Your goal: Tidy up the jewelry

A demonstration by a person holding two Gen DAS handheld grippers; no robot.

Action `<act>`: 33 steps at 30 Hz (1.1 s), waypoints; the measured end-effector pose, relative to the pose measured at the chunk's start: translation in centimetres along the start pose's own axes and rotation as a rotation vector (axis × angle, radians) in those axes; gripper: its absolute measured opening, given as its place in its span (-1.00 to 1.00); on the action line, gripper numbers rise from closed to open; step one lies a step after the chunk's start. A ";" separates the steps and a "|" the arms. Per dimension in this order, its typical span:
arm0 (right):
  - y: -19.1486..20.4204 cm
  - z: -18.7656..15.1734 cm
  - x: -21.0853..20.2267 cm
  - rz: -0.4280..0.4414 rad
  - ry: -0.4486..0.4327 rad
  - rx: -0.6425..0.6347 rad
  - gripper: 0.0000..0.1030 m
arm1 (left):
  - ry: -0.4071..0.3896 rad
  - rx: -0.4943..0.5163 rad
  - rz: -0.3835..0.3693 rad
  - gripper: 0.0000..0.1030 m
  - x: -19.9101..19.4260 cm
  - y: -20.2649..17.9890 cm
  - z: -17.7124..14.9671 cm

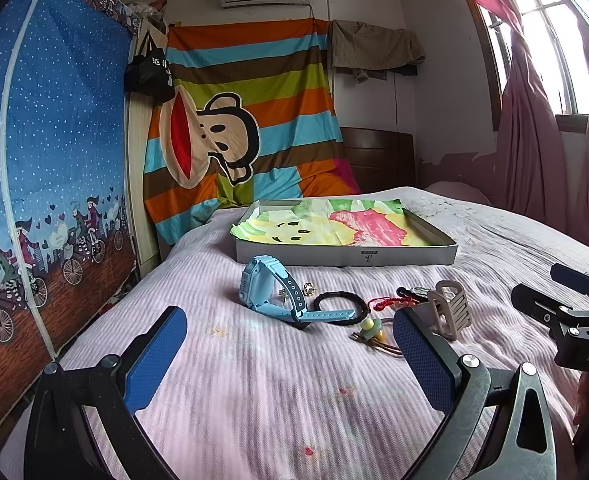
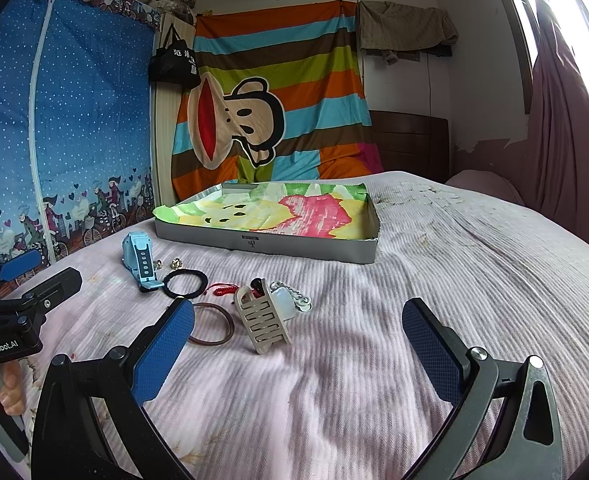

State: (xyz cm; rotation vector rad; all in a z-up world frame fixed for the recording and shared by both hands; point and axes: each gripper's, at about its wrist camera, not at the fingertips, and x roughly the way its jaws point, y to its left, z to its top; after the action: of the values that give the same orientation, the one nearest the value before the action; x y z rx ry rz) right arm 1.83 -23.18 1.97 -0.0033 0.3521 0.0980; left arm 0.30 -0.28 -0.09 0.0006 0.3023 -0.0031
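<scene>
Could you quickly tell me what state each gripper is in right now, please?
Left gripper: open, holding nothing, above the bedspread short of the blue watch.
Right gripper: open, holding nothing, near the beige hair claw.

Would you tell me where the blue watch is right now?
The blue watch lies on the bedspread, left of the black bracelet and before the box.

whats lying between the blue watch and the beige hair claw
A black braided bracelet and a red cord lie between the watch and claw, clearest in the right wrist view.
</scene>
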 end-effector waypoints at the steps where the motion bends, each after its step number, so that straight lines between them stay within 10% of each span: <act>1: 0.0 0.0 0.0 0.000 0.000 0.000 0.98 | 0.000 0.000 0.000 1.00 0.0 0.0 0.0; 33: 0.0 0.0 -0.2 0.001 0.000 0.002 0.98 | -0.002 0.003 0.002 1.00 -0.1 0.1 0.4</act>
State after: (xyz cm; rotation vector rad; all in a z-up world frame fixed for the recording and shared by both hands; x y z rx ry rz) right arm 1.64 -23.17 2.07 -0.0011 0.3517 0.0988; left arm 0.36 -0.20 0.28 0.0043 0.2999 -0.0018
